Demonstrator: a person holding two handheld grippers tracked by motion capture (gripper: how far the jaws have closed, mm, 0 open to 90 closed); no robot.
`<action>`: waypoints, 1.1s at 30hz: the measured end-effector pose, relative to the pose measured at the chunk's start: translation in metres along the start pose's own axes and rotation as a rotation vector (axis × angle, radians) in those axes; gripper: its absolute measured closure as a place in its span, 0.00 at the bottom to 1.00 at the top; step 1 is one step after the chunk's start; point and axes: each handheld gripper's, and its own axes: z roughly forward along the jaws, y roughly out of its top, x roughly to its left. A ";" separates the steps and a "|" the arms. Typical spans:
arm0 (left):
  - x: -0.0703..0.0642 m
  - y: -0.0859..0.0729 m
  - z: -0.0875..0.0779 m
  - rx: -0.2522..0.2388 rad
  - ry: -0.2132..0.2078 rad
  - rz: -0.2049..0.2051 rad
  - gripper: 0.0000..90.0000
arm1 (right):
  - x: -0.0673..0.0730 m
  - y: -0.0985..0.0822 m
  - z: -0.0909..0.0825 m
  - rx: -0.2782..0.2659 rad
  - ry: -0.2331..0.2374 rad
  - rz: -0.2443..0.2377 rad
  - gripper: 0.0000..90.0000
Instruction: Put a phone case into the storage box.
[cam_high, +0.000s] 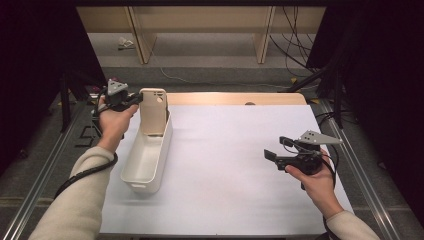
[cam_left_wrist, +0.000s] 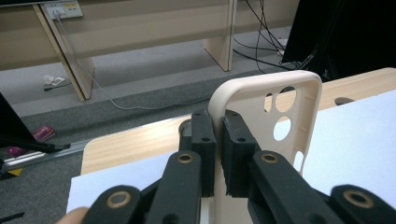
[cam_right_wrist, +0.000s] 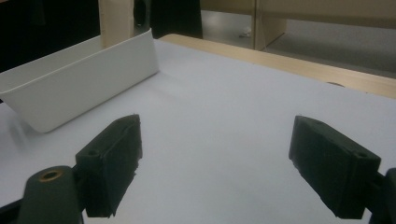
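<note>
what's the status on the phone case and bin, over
Left gripper shut on phone case, case upright over far end of white bin. Right gripper open, hovering over the table. Nothing in the way.

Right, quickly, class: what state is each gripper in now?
Left gripper: closed on the beige phone case, above the white bin.
Right gripper: open, holding nothing.

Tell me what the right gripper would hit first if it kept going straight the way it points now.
Probably the white bin. The right gripper, fingers spread and empty, aims across the bare white table toward the bin's long side. Depth is hard to judge, so it may skim the tabletop first.
</note>
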 end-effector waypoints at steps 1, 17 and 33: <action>0.000 -0.001 0.001 0.002 0.000 0.000 0.94 | 0.000 0.000 0.000 0.000 0.001 0.000 0.20; 0.003 -0.015 0.010 0.033 -0.007 -0.015 0.94 | 0.000 0.000 0.001 0.003 0.001 0.000 0.20; 0.006 -0.028 0.022 0.048 -0.010 -0.015 0.93 | -0.001 0.000 0.001 0.004 0.003 0.002 0.20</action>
